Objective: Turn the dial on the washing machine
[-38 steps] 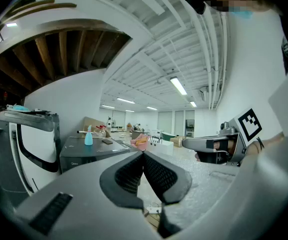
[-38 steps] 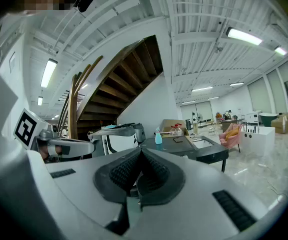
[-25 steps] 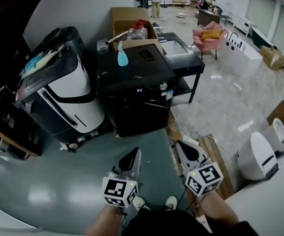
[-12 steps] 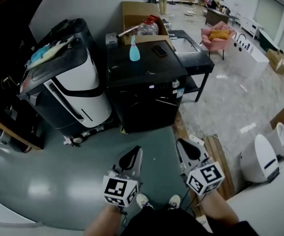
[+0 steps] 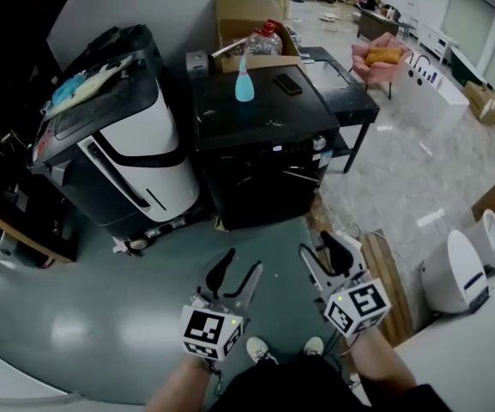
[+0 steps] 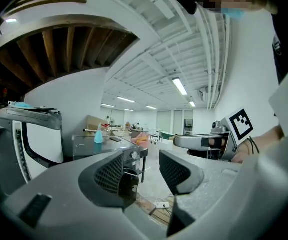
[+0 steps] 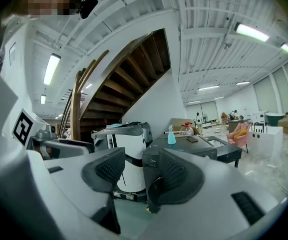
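Observation:
The black washing machine (image 5: 260, 157) stands ahead of me on the grey floor. Its small round dial (image 5: 318, 143) sits at the right of the front panel, beside a lit display (image 5: 276, 148). My left gripper (image 5: 236, 273) and right gripper (image 5: 322, 252) hover low near my feet, well short of the machine. Both point toward it, and their jaws are opening with nothing between them. In the left gripper view the dial (image 6: 133, 155) shows past the left gripper (image 6: 141, 171). The right gripper (image 7: 139, 171) looks at the machine (image 7: 183, 151) from afar.
A teal spray bottle (image 5: 244, 84) and a phone (image 5: 287, 83) rest on the machine's top. A white-and-black appliance (image 5: 123, 148) stands to its left, a cardboard box (image 5: 243, 20) behind, a black table (image 5: 343, 88) to its right. Wooden boards (image 5: 386, 273) and a white device (image 5: 453, 273) lie at the right.
Both grippers' jaws have gone from shut to open. The washing machine sits a little further right and higher in the head view than before.

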